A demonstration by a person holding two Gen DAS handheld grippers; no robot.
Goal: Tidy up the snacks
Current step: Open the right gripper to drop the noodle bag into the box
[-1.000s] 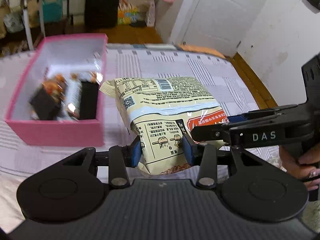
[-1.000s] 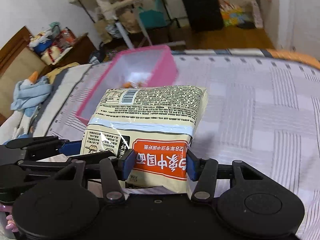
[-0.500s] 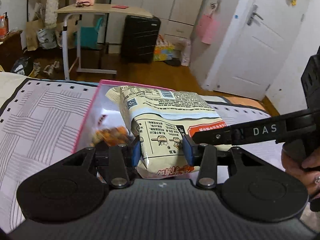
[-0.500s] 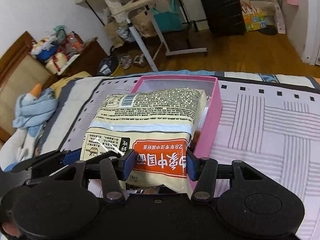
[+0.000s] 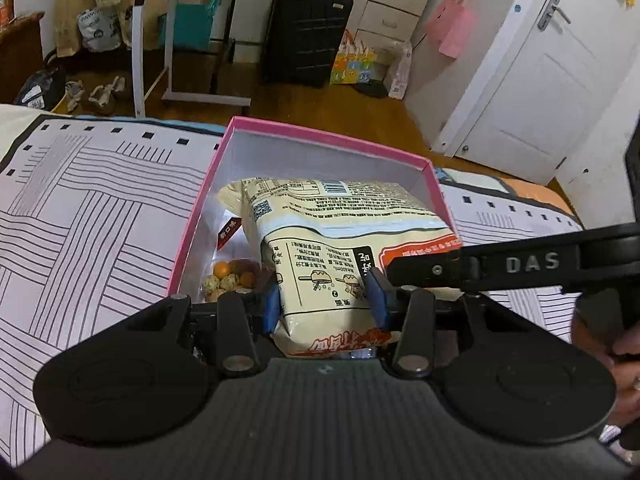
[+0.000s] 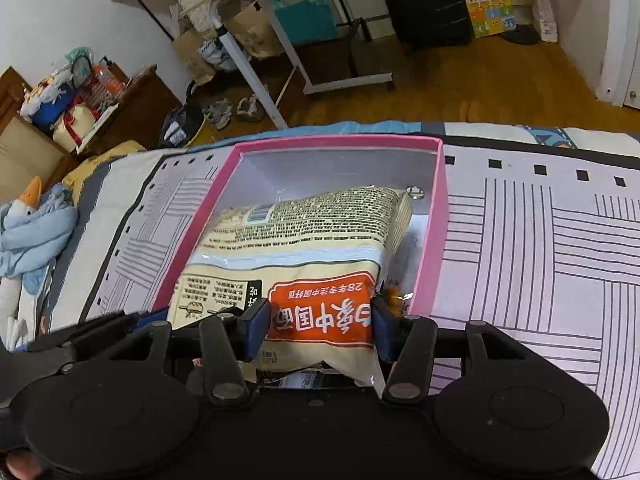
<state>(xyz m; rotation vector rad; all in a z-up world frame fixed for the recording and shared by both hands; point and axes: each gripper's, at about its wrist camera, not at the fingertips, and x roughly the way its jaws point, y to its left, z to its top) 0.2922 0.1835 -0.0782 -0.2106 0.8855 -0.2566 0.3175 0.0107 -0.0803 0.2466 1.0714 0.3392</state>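
Note:
A large cream and orange noodle bag (image 5: 340, 216) hangs tilted over the pink box (image 5: 320, 136), its far end down inside the box. My left gripper (image 5: 324, 304) has its blue pads on the bag's near edge, and its jaws are opening. My right gripper (image 6: 318, 328) holds the same bag (image 6: 304, 240) at the orange label, pads touching both sides, jaws also opening. The right gripper's black fingers (image 5: 520, 264) cross the left wrist view from the right. Smaller snack packets (image 5: 230, 276) lie in the box under the bag.
The pink box (image 6: 436, 220) sits on a striped bed cover (image 5: 80, 220) near the bed's far edge. Beyond are a rolling table (image 5: 160, 40), a black suitcase (image 5: 308, 32) and a white door (image 5: 540, 80). A blue soft toy (image 6: 28, 224) lies at the left.
Both grippers have carried the bag from beside the pink box to over it and lowered its far end inside. The box now lies straight ahead in both views.

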